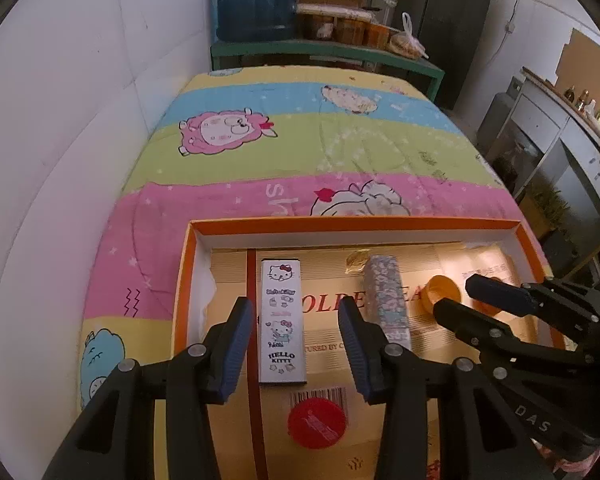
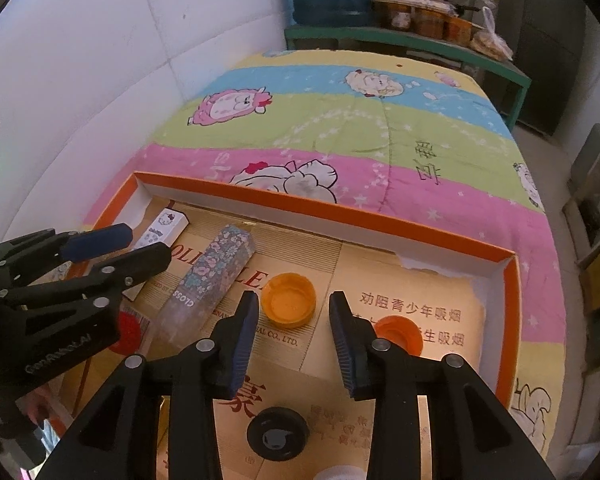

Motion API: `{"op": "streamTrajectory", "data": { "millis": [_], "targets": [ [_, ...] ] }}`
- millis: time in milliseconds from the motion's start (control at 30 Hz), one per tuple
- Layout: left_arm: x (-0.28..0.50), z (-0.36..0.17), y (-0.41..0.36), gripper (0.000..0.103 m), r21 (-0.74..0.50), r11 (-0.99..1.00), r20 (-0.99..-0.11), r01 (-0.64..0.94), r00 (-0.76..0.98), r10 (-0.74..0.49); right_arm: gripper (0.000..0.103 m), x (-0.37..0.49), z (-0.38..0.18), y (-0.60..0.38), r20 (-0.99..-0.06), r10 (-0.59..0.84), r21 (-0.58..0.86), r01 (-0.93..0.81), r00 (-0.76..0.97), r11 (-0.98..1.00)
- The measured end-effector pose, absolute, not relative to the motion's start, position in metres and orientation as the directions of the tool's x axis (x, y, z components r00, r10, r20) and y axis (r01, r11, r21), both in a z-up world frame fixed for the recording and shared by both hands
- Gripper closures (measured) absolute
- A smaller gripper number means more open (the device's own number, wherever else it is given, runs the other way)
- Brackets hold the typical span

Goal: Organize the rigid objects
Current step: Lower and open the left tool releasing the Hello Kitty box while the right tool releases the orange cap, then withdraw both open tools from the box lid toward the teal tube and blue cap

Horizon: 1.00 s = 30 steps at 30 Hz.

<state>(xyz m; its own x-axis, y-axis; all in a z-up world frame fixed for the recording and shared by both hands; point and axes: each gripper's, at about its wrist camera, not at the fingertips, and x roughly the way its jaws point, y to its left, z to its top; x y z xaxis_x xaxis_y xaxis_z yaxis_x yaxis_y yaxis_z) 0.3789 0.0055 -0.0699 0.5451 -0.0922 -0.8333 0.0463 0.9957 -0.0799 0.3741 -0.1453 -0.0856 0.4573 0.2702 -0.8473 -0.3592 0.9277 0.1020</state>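
Note:
An orange-rimmed tray (image 1: 352, 225) lined with cardboard lies on a bed. My left gripper (image 1: 294, 306) is open. A white Hello Kitty box (image 1: 282, 320) lies flat between its fingers, and neither pad touches it. A floral box (image 1: 386, 300) lies just right of the right finger. My right gripper (image 2: 295, 298) is open too. A yellow cap (image 2: 288, 304) rests rim up on the cardboard between its fingertips, clear of both pads. The two grippers stand side by side, so the left gripper (image 2: 148, 242) also shows in the right wrist view.
A red cap (image 1: 318, 422), a black cap (image 2: 278, 434) and an orange cap (image 2: 400, 332) also lie in the tray. The striped cartoon quilt (image 1: 300, 148) stretches beyond it. A white wall runs along the left, with a green shelf (image 1: 324, 50) and a blue barrel behind.

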Motion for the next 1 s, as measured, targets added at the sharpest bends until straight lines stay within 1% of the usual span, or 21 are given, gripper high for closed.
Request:
{"op": "streamTrajectory", "data": {
  "millis": [100, 133, 167, 200, 233, 533, 1000],
  "targets": [
    [0.373, -0.065, 0.006, 0.059, -0.085, 0.995, -0.825, 0.047, 0.556, -0.097, 0.065, 0.370, -0.081, -0.148, -0.845, 0.266, 0.101, -0.351, 0.463, 0.931],
    [0.371, -0.063, 0.005, 0.059, -0.085, 0.995, -0.823, 0.045, 0.560, -0.096, 0.063, 0.367, -0.080, -0.149, -0.844, 0.263, 0.099, -0.347, 0.467, 0.933],
    [0.369, -0.061, 0.005, 0.059, -0.087, 0.995, -0.820, 0.045, 0.564, -0.097, 0.059, 0.366, -0.078, -0.150, -0.843, 0.261, 0.098, -0.344, 0.470, 0.934],
    [0.367, -0.060, 0.005, 0.059, -0.090, 0.995, -0.817, 0.046, 0.568, -0.100, 0.046, 0.363, -0.076, -0.150, -0.840, 0.260, 0.096, -0.341, 0.475, 0.935],
    [0.365, -0.058, 0.005, 0.059, -0.093, 0.995, -0.813, 0.045, 0.573, -0.102, 0.041, 0.360, -0.073, -0.151, -0.836, 0.259, 0.093, -0.341, 0.483, 0.936],
    [0.338, -0.038, 0.005, 0.059, -0.110, 0.993, -0.778, 0.045, 0.617, -0.114, 0.041, 0.336, -0.057, -0.154, -0.822, 0.267, 0.103, -0.329, 0.503, 0.939],
    [0.292, -0.011, 0.000, 0.059, -0.102, 0.993, -0.736, 0.062, 0.667, -0.118, 0.041, 0.289, -0.034, -0.159, -0.799, 0.260, 0.103, -0.303, 0.542, 0.947]
  ]
}}
